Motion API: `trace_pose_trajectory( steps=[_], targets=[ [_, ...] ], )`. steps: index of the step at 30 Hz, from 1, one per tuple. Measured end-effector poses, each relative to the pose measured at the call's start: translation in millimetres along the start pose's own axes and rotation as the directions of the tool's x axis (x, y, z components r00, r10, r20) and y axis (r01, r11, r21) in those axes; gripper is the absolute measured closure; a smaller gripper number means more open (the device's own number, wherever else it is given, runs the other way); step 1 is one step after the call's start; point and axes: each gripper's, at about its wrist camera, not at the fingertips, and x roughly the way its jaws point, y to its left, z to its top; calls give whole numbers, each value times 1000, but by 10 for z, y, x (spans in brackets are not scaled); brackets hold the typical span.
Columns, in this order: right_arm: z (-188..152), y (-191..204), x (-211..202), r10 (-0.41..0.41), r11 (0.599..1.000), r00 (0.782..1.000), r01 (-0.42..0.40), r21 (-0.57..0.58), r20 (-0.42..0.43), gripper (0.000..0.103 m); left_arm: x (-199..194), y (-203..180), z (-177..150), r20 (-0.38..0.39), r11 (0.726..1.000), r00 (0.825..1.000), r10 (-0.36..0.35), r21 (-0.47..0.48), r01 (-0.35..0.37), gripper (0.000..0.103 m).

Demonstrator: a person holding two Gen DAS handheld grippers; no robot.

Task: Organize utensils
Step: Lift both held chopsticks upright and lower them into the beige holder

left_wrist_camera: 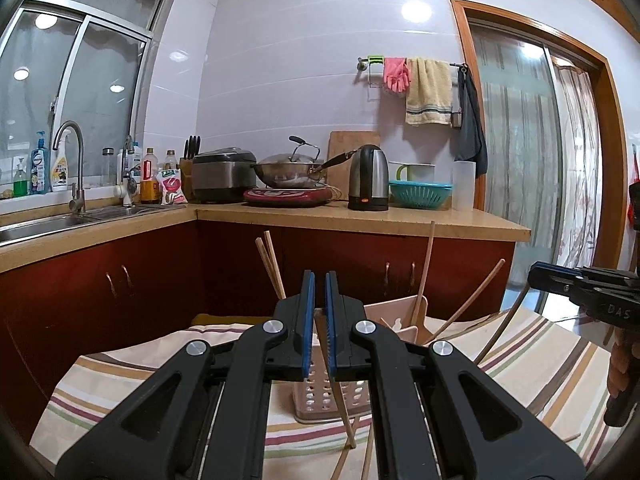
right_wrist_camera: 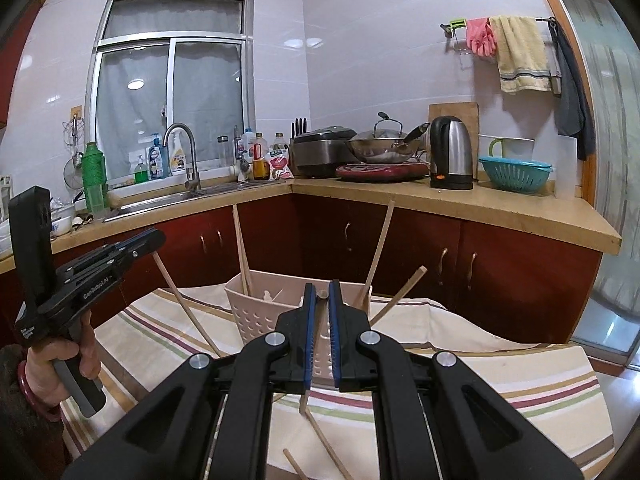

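Note:
A pink perforated utensil holder (right_wrist_camera: 256, 320) stands on the striped tablecloth (right_wrist_camera: 500, 376), with several wooden chopsticks (right_wrist_camera: 380, 248) leaning in it. My right gripper (right_wrist_camera: 322, 286) hovers just in front of the holder, shut on a chopstick (right_wrist_camera: 310, 384) that hangs down between its blue pads. My left gripper (left_wrist_camera: 319, 276) is likewise shut on a chopstick (left_wrist_camera: 342, 408), above the holder (left_wrist_camera: 320, 400). In the right wrist view the left gripper (right_wrist_camera: 158, 236) is at the left, its chopstick (right_wrist_camera: 188, 304) slanting down to the cloth. The right gripper (left_wrist_camera: 534, 276) shows at the right edge.
Loose chopsticks (right_wrist_camera: 324, 444) lie on the cloth near the front. Behind the table run red cabinets (right_wrist_camera: 500, 276) under an L-shaped counter (right_wrist_camera: 480, 208) with a sink (right_wrist_camera: 168, 204), kettle (right_wrist_camera: 450, 156), wok (right_wrist_camera: 384, 148) and teal colander (right_wrist_camera: 514, 174). A hand (right_wrist_camera: 64, 364) holds the left gripper's handle.

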Motion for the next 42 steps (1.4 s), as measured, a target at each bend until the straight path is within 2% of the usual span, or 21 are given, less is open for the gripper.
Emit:
trace_pose_trajectory(
  steps=[4, 10, 25, 34, 42],
  targets=[
    [32, -17, 52, 2, 1000, 1000, -2, 9, -1, 96, 76, 9, -6, -28, 999, 999, -28, -25, 27, 97],
    [15, 24, 62, -4, 1000, 1000, 4, 4, 3, 96, 144, -11, -108, -48, 999, 999, -22, -25, 21, 96],
    [-5, 17, 160, -8, 999, 1000, 8, 32, 3, 95, 138, -14, -83, -33, 1000, 999, -3, 3, 4, 96],
    [221, 86, -5, -5, 1000, 998, 4, 13, 70, 96, 14, -23, 220, 11, 1000, 1000, -25, 10, 25, 97],
    [583, 30, -178, 48, 997, 988, -56, 49, 146, 96, -138, -2, 649, 71, 997, 995, -73, -15, 75, 97]
  ],
)
